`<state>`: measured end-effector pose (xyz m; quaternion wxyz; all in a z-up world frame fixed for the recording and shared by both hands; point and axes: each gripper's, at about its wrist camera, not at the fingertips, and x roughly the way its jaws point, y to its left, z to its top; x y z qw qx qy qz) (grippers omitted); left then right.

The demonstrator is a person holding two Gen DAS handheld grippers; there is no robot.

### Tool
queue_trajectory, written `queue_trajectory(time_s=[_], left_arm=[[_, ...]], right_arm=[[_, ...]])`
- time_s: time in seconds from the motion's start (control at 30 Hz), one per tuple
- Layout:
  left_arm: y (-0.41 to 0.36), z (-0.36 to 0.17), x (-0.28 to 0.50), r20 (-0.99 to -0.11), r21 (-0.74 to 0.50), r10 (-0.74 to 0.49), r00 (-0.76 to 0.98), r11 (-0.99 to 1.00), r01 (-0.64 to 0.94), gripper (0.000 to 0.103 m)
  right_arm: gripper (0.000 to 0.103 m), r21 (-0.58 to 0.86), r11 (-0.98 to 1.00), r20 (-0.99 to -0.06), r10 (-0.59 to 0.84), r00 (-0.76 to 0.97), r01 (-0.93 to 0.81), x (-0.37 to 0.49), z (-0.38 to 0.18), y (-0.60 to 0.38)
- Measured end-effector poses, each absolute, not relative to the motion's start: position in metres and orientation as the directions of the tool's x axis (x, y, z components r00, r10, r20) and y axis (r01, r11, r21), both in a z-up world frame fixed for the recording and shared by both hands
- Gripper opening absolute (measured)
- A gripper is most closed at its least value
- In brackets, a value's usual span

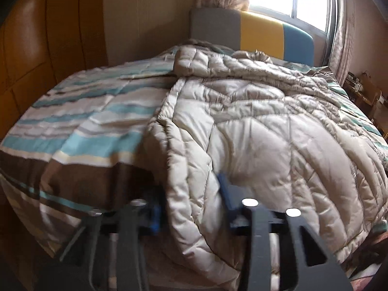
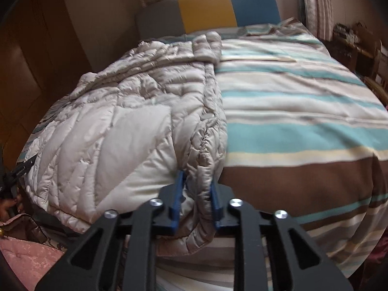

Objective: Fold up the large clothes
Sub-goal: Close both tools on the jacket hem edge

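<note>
Nearest the lens, the right claw [image 2: 196, 194] pinches a bunched edge of the beige quilted down coat [image 2: 116, 131], its blue pads [image 2: 178, 194] pressed on either side of the puffy hem. At the coat's other bottom corner the left claw [image 1: 191, 206] straddles the hem, jaws fairly wide, with fabric between them; whether it truly clamps I cannot tell. Spread lengthwise on the bed, the coat lies over a striped bedspread [image 2: 303, 111], its hem hanging just over the near end and its collar towards the headboard [image 2: 206, 9]. Judging by this, the fold is only beginning: both bottom corners are taken. Next, the hem likely needs lifting evenly and carrying towards the collar, both corners kept level so the slippery padding doesn't slump
</note>
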<state>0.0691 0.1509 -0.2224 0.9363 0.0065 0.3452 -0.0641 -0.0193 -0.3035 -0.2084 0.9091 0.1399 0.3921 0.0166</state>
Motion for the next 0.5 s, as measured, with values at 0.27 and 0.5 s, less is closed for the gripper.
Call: queue_trajectory(time_s=[0.27,0.5], left_arm=[[0.153,-0.177,0.076,-0.547,-0.118,-0.167,0.820,0.985,0.122,0.021],[0.148,-0.137,0.104,-0.472,-0.181,-0.211,0.856,0.974,0.140,0.021]], right_arm=[[0.011,0.333,0.942,-0.624,0.185,0.759,0.045,-0.009,-0.179,-0.310],[0.011,0.380,0.925,-0.536,0.198,0.821,0.025,0.016,-0.144,-0.324]])
